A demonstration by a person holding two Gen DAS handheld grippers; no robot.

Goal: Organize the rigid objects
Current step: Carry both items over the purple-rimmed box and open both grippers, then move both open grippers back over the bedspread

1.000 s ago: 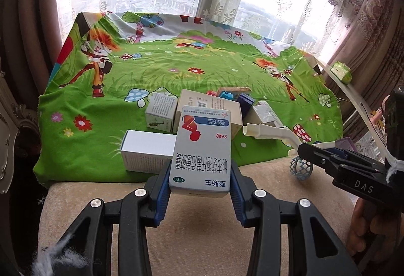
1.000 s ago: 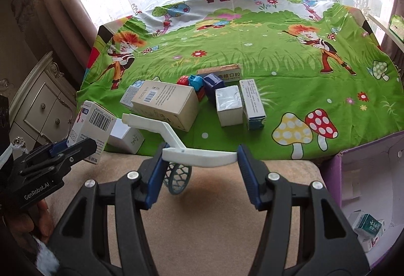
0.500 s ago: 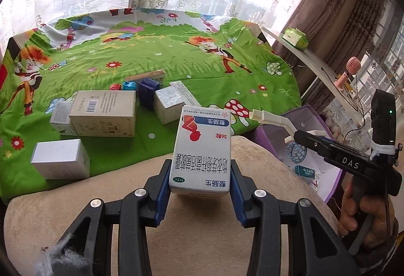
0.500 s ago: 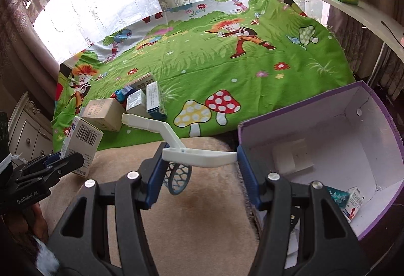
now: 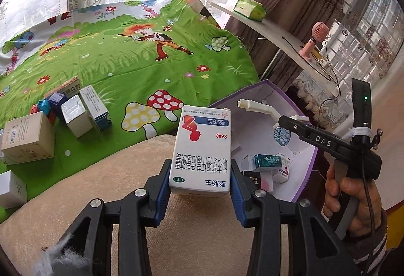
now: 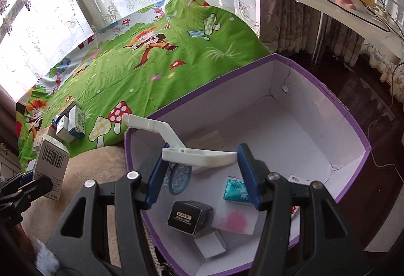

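Over purple box, right tool tilted down

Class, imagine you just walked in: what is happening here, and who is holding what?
A person is tidying small items into a purple box beside a green cartoon cloth. The left gripper is shut on a white medicine carton, held upright just short of the box. The right gripper grips a white plastic tool above the box's inside, where several small cartons already lie. More cartons wait on the cloth.
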